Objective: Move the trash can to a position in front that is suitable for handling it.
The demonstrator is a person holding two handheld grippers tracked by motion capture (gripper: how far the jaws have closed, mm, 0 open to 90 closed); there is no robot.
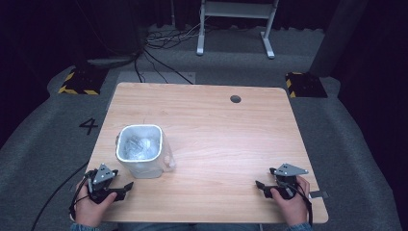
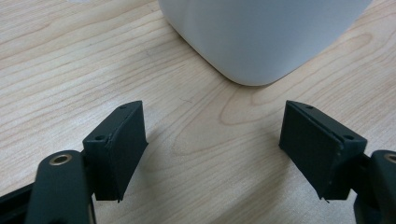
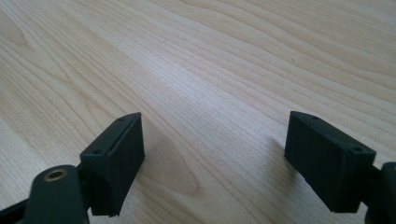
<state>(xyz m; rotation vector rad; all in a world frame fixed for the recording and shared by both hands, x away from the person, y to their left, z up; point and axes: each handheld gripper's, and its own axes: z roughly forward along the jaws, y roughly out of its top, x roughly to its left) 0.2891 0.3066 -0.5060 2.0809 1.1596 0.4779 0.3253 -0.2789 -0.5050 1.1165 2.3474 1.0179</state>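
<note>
**Both grippers rest apart near a white bin**

A white bin (image 1: 140, 150) stands upright on the wooden table (image 1: 216, 125), toward the table's left side as the high view shows it. A clear plastic liner sits inside the bin, crumpled at the bottom and folded over the rim. Everything else is told from that bin.

The left gripper (image 1: 126, 188) lies just in front of the bin, low over the table's near edge, held by the person's left hand (image 1: 89, 204). Its jaws stand wide apart with nothing between them. In the left gripper view the bin's rounded lower corner (image 2: 261, 37) sits just beyond the gap, near the jaws but not touching them.

The right gripper (image 1: 262, 186) is well apart from the bin, far to its right near the same near edge, held by the right hand (image 1: 291, 204). Its jaws are spread wide too, with bare wood between them in the right gripper view (image 3: 215, 154). Its tips point toward the bin's side of the table.
</note>
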